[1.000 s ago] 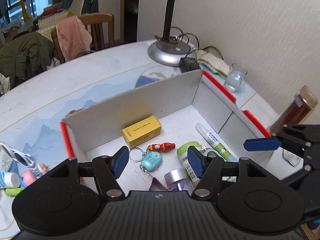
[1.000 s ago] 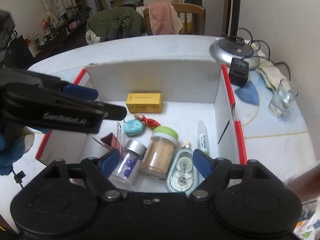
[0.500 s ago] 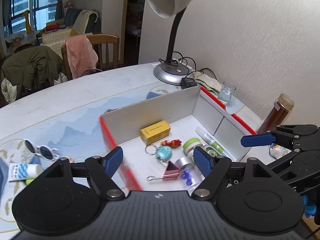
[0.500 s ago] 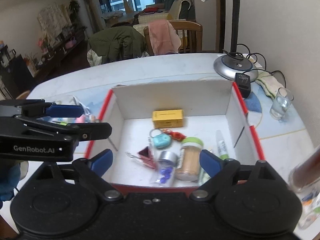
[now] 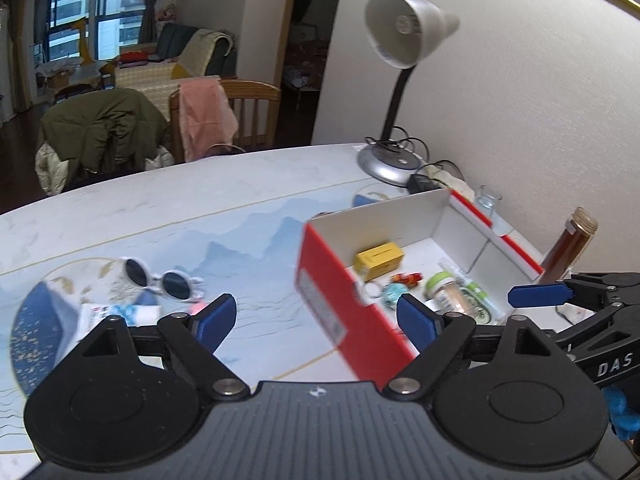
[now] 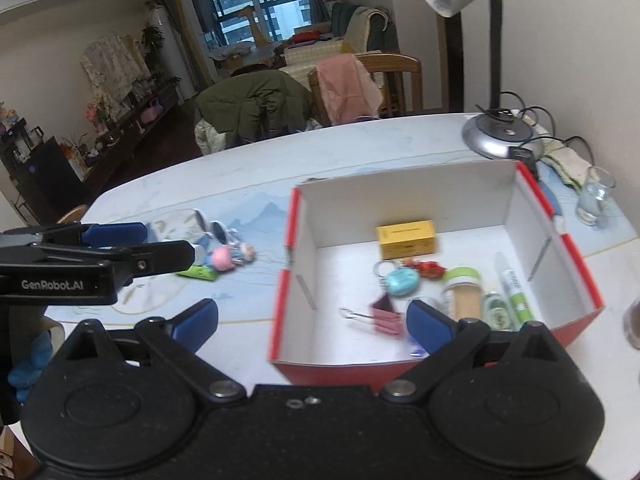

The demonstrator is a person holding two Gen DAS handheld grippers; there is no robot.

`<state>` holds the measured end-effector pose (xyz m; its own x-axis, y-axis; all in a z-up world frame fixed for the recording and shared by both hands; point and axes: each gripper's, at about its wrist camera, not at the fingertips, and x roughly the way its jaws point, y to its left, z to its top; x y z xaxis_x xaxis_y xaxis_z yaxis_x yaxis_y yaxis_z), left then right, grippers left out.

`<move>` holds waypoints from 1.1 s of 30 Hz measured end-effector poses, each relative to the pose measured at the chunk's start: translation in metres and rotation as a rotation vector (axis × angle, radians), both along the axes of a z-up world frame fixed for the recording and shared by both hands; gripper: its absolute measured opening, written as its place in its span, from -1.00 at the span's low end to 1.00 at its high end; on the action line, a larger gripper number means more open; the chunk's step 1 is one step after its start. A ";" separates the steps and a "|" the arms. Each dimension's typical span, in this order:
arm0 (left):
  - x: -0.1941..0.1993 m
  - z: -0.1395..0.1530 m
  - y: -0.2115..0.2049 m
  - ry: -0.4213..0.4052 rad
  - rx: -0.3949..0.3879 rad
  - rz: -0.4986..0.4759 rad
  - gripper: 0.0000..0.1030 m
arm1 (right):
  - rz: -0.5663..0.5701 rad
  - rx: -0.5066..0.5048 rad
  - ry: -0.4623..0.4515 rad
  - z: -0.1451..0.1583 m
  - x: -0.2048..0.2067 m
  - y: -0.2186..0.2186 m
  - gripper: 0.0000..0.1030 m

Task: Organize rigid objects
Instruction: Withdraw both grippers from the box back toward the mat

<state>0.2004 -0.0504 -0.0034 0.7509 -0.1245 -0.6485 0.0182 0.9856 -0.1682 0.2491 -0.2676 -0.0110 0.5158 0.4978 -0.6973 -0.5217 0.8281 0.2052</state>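
**Both claws spreading wide, nothing between the pads**

Left gripper hangs above the table's pale blue landscape-printed cover, jaws opening and empty, tilted down toward the near red corner of the red-and-white cardboard box. Right gripper is the same story: jaws opening, nothing pinched, angled down over the box's near red wall.

Writing now. "GenRobot.AI" reads clearly in white on the left gripper's side in the right wrist view, and "DAS" shows on the right gripper's body in the left wrist view, the rest cut off. The small yellow carton carries print too fine to read, and so does the white-and-green marker pen.

Inside the box, on its white floor: the yellow carton near the back wall, a teal oval key fob on a ring, a small red charm, a green-lidded clear jar of toothpicks, a pink binder clip and the marker by the right wall.

Outside, left of the box, white-framed round sunglasses and a white tube lie on the cover. A blue-gloved hand peeks in, mostly hidden behind the right gripper.
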 end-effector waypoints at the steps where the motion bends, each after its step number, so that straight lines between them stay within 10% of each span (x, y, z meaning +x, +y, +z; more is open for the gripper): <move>1: -0.003 -0.001 0.006 -0.002 0.000 0.006 0.71 | 0.000 0.001 -0.001 0.000 -0.003 0.006 0.96; 4: -0.012 -0.005 0.027 -0.011 -0.008 0.026 0.99 | 0.011 0.008 0.000 -0.001 -0.009 0.023 0.96; 23: -0.015 -0.064 0.146 0.004 -0.062 0.203 1.00 | 0.122 -0.086 -0.005 -0.027 -0.013 0.139 0.94; 33: 0.019 -0.092 0.173 0.029 0.024 0.067 1.00 | 0.112 -0.164 0.010 -0.053 0.019 0.180 0.87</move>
<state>0.2197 0.1228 -0.0956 0.7382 -0.0584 -0.6720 -0.0524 0.9883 -0.1435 0.2682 -0.0872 -0.0641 0.4558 0.4309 -0.7789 -0.6114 0.7875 0.0779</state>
